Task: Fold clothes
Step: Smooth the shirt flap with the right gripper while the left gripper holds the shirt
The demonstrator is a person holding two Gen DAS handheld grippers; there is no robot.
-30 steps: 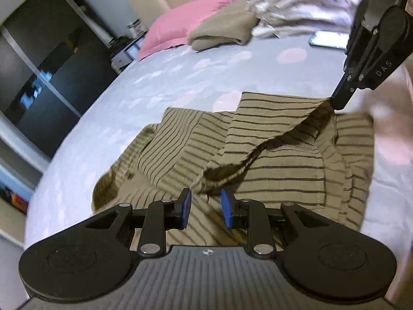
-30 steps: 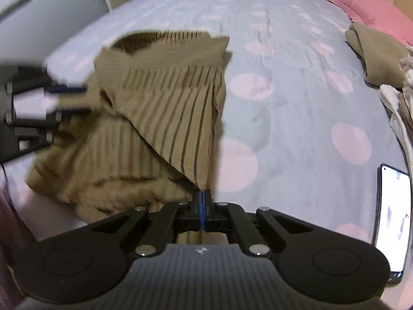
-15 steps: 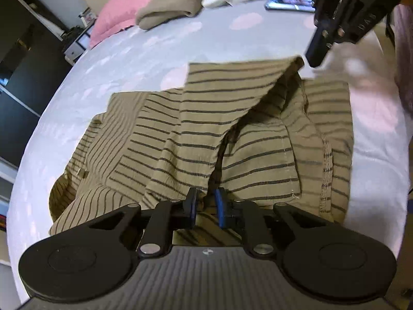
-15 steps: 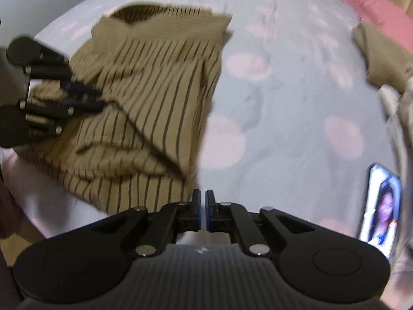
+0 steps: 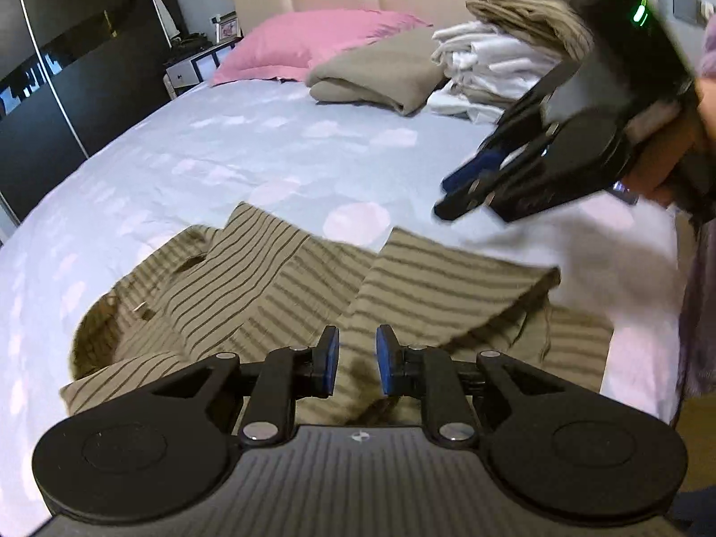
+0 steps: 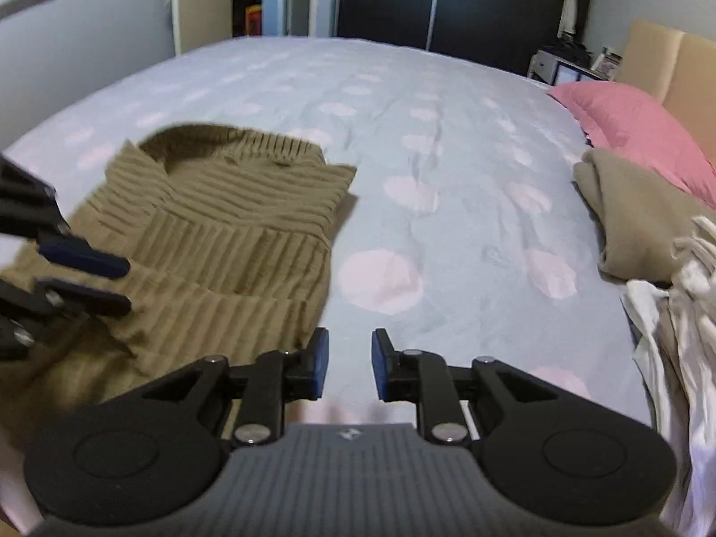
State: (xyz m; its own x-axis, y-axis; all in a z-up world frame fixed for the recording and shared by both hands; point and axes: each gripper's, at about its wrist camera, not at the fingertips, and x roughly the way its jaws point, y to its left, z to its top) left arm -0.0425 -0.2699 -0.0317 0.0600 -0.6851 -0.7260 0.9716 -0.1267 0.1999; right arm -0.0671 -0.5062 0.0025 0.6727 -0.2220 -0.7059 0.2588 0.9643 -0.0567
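A tan shirt with dark stripes [image 5: 313, 286] lies partly folded on the bed, near its front edge; it also shows in the right wrist view [image 6: 215, 241] at left. My left gripper [image 5: 355, 364] is open and empty, hovering just above the shirt's near part. My right gripper [image 6: 349, 364] is open and empty, above the sheet beside the shirt's right edge. The right gripper also shows in the left wrist view [image 5: 461, 192], lifted above the shirt's far right corner. The left gripper shows at the left edge of the right wrist view [image 6: 85, 282].
The bed has a pale blue sheet with pink dots [image 5: 223, 147]. A pink pillow [image 5: 313, 40], a folded tan cloth [image 5: 380, 74] and a stack of white and tan clothes [image 5: 496, 62] lie at the head end. Dark wardrobes [image 5: 53, 80] stand beyond the bed.
Both grippers have let go of the shirt and opened. The right gripper has lifted away from the corner it held, and the folded flap now lies flat on the shirt.
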